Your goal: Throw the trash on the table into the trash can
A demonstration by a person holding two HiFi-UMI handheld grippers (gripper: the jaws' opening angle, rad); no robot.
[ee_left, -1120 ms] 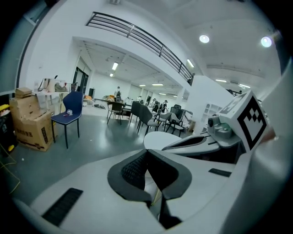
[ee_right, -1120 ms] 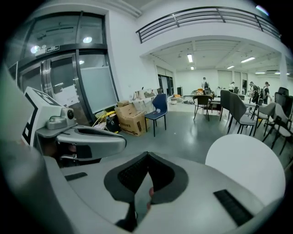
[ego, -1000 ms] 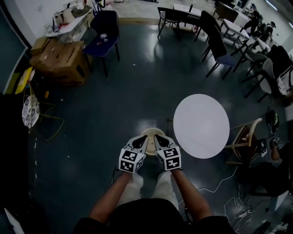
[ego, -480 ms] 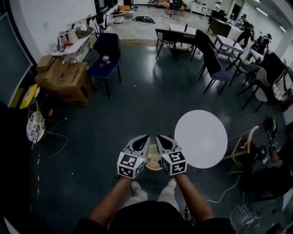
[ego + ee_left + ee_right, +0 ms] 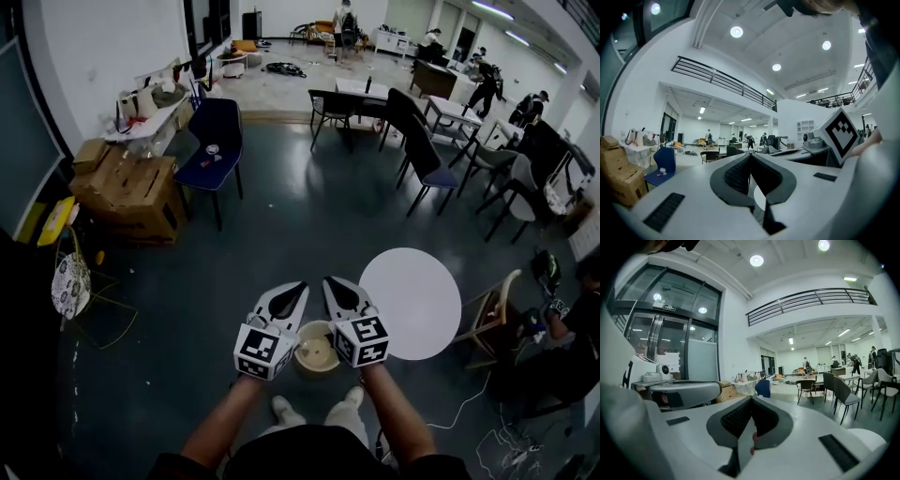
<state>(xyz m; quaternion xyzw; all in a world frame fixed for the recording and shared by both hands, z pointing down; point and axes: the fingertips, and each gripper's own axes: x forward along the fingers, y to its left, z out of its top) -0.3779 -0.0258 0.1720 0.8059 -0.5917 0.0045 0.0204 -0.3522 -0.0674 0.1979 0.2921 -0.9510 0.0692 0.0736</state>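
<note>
A wide hall with a dark, glossy floor [image 5: 281,225], cardboard boxes [image 5: 127,187] and a blue chair [image 5: 211,150] by the left wall, and more chairs and desks further back. In the foreground, seen from above, a person stands with both bare forearms stretched forward side by side. The left gripper [image 5: 296,291] and the right gripper [image 5: 332,284] are held out roughly level, their tips angled toward each other but not touching.

The left gripper's tongs [image 5: 750,157] are pressed together with nothing between them. The right gripper's tongs [image 5: 751,401] also meet at the tip. A greyish strip with red specks shows in the slit beneath them, and what it is cannot be told.

The cream trash can [image 5: 317,336] stands on the floor just ahead of the person's feet, below and between the two grippers. Its contents cannot be made out. The round white tabletop [image 5: 412,300] stands just to its right.
</note>
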